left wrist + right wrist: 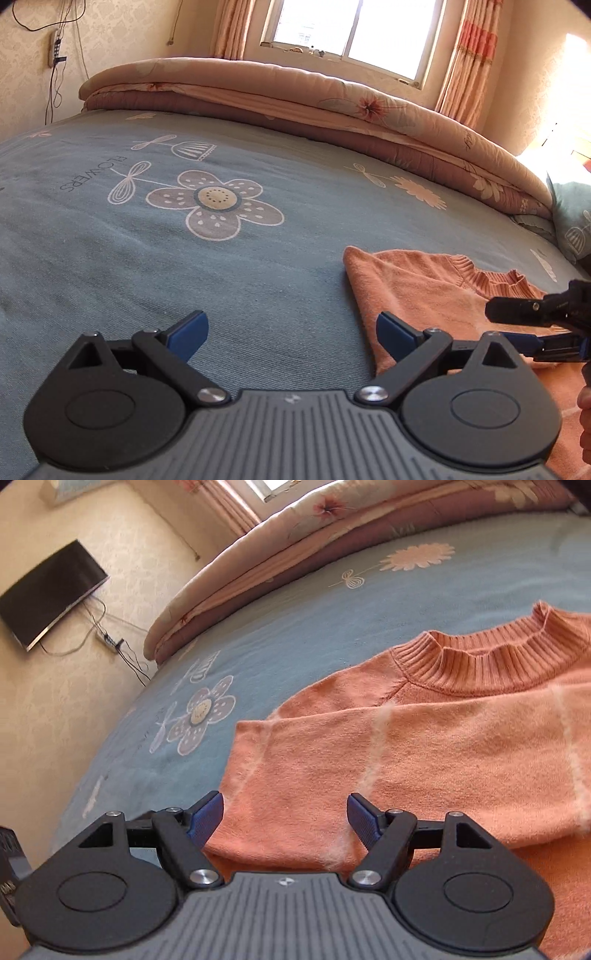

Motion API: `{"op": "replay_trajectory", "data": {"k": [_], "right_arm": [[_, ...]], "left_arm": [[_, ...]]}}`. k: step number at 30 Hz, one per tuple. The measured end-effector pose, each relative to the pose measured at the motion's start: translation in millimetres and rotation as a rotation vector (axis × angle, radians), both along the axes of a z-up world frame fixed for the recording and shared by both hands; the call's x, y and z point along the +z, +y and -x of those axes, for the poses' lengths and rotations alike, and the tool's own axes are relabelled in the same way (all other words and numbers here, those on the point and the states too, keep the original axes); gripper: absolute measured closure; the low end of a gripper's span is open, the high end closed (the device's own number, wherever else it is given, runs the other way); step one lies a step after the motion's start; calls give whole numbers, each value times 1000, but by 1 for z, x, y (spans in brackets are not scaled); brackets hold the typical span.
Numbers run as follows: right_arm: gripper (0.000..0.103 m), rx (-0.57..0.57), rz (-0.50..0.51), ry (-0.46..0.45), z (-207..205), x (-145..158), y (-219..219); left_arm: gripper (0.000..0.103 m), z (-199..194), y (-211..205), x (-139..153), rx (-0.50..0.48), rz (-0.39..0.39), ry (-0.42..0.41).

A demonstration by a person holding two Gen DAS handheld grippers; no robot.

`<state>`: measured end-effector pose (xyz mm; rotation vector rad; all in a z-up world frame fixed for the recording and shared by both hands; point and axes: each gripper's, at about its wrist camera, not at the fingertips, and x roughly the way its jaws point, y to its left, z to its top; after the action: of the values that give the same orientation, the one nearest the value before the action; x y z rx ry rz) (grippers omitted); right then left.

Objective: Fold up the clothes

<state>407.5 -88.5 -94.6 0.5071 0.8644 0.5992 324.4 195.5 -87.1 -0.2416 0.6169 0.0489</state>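
The left gripper [290,332] fills the bottom of its own view, aimed forward and low over the blue flowered bedsheet [147,266], its blue-padded fingers [188,330] spread wide with nothing between them. The orange sweater [413,291] lies at the lower right of that view; its near left edge passes just beside and under the right-hand finger, while the gap between the fingers shows only bedsheet. At the right edge of the frame the right gripper [517,328] reaches in sideways over the sweater, one finger above the other, parted.

In the right wrist view the right gripper [284,814] points forward over the sweater [424,746], tilted so the bed slants up to the right. Its fingers [207,816] stand wide apart and hold nothing. A folded sleeve lies across the sweater's chest in the centre of the frame, its end just ahead of the left-hand finger; the ribbed collar [491,661] sits at upper right. A rolled quilt [258,554] runs along the top.
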Motion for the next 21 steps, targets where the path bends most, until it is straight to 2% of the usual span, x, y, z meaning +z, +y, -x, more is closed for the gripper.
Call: {"op": "replay_trajectory", "data": {"k": [2,4,8,13,18,21], "right_arm": [[23,12,-75,35,-3,-5,-2],[22,29,-100,59,-3,-10,-2],[22,-54,-48,41,1,-10,-31],[21,-159,16,18,7,-10,-68],[21,-263,80,-5,12,-11,-104],[21,-369,135,-6,18,-9,-137]], "left_arm": [[6,-4,-10,-4,-37,-5,-1],[6,-8,-20,-8,-65,-38,5],[5,-14,-34,-20,-89,-101,46],[4,-13,-23,-22,-83,-36,58],[4,-13,-24,-22,-77,-43,59],[4,-13,-24,-22,-76,-39,60]]}}
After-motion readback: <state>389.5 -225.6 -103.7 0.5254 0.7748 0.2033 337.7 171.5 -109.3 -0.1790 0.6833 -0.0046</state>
